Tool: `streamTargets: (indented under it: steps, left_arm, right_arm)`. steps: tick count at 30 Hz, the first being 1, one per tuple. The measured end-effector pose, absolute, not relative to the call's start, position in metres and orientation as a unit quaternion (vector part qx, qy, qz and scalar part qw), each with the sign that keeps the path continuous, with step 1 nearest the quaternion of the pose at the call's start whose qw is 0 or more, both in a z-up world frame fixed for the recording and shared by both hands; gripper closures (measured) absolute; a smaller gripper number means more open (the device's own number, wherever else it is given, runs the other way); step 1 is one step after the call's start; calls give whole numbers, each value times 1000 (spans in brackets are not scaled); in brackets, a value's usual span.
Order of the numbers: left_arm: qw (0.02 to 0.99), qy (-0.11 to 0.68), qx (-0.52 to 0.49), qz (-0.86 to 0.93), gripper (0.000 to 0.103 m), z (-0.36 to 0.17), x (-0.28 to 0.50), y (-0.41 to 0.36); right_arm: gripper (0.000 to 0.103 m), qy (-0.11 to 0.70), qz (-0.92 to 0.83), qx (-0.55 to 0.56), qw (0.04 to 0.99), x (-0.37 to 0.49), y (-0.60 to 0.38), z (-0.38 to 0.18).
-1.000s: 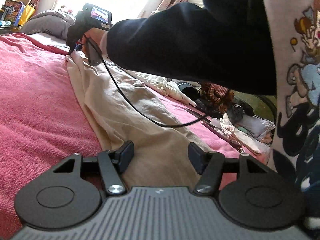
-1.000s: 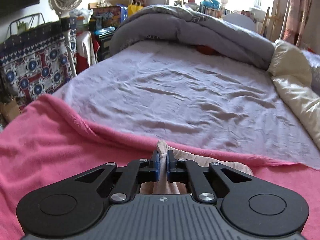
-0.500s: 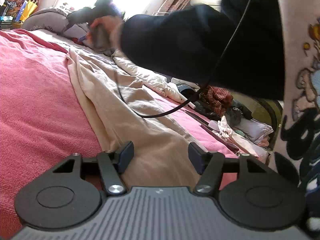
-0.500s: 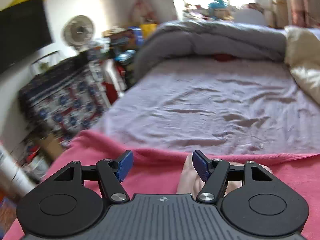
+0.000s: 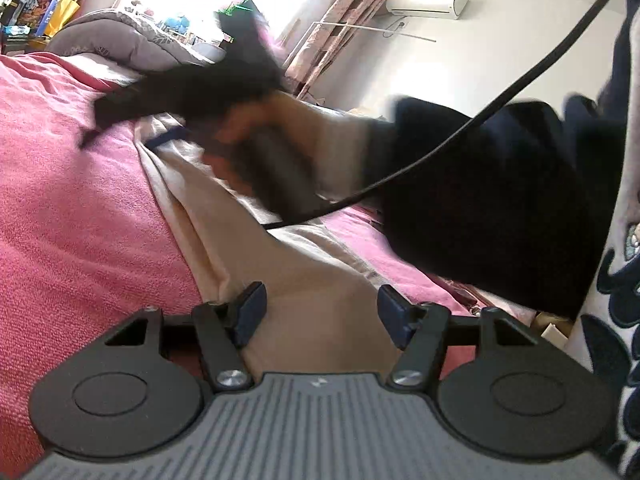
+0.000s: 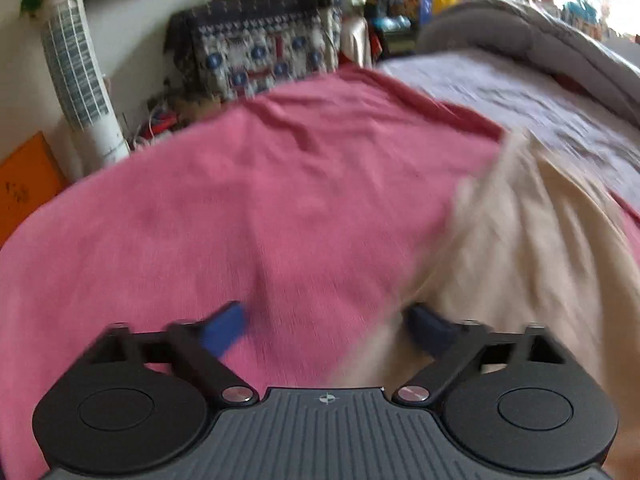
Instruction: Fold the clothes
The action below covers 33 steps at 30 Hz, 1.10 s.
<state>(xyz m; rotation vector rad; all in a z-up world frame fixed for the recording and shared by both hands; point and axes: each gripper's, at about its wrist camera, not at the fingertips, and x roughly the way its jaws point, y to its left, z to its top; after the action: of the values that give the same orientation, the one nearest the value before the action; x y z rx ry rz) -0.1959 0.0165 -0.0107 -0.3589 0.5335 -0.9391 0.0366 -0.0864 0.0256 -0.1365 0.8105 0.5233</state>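
Beige cotton, long and creased, is what we are folding: the pale beige garment (image 5: 304, 280) lies stretched along the bed on a pink terry blanket (image 5: 80, 216), running from our left tongs (image 5: 318, 312) away toward the grey quilt (image 5: 120, 40) heaped at the far end. Our left tongs stand apart over the near end of the cloth, pads clear of it, gripping nothing. Our right tongs (image 6: 328, 324) are opening wide at this moment, with only blanket and the garment's edge (image 6: 520, 248) beneath them and nothing between the jaws; that view is blurred, so we cannot say more of the cloth's lie there.

We judge the step in hand to be a regrip for the next fold. To do it well, we should settle the right tongs before closing, take the edge at a clean single layer instead of a bunched ridge, and match the left tongs' bite on the near end, so both corners lift together and the fold lands square.

A black cable (image 5: 500, 108) hangs across the garment from the right hand (image 5: 256, 144); it could drag the cloth or get folded in. Beside the bed stand a white tower fan (image 6: 76, 64) and a patterned bag (image 6: 260, 52), both well clear.
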Motion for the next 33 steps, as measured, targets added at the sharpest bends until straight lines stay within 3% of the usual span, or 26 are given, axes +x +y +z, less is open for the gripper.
streamTargets:
  steps: [1, 2, 5, 11, 16, 18, 20, 24, 28, 33]
  left_arm:
    - [842, 253, -170, -445, 38, -11, -196, 17]
    - [842, 252, -170, -446, 38, -11, -196, 17]
    - [841, 252, -170, -447, 38, -12, -196, 17]
    - [842, 253, -167, -446, 37, -12, -196, 18]
    - [846, 254, -162, -439, 37, -10, -201, 21]
    - [850, 256, -158, -433, 38, -7, -204, 24]
    - [855, 258, -152, -424, 38, -4, -207, 27]
    - [878, 270, -132, -372, 37, 8, -211, 32]
    - [909, 278, -96, -295, 38, 21, -216, 32]
    - [922, 250, -60, -291, 33, 47, -244, 30]
  right_arm:
    - [18, 388, 253, -44, 885, 47, -81, 29]
    - [21, 390, 257, -16, 884, 55, -79, 36]
    - [22, 375, 280, 41, 883, 56, -91, 67]
    - [17, 324, 239, 29, 915, -18, -178, 115]
    - [29, 389, 177, 26, 904, -99, -252, 82]
    - [31, 437, 125, -40, 890, -126, -260, 51]
    - [30, 422, 91, -111, 895, -155, -262, 38]
    - [30, 379, 27, -143, 914, -190, -260, 46]
    - [30, 362, 146, -19, 920, -235, -271, 55]
    - [30, 364, 225, 41, 903, -289, -272, 53]
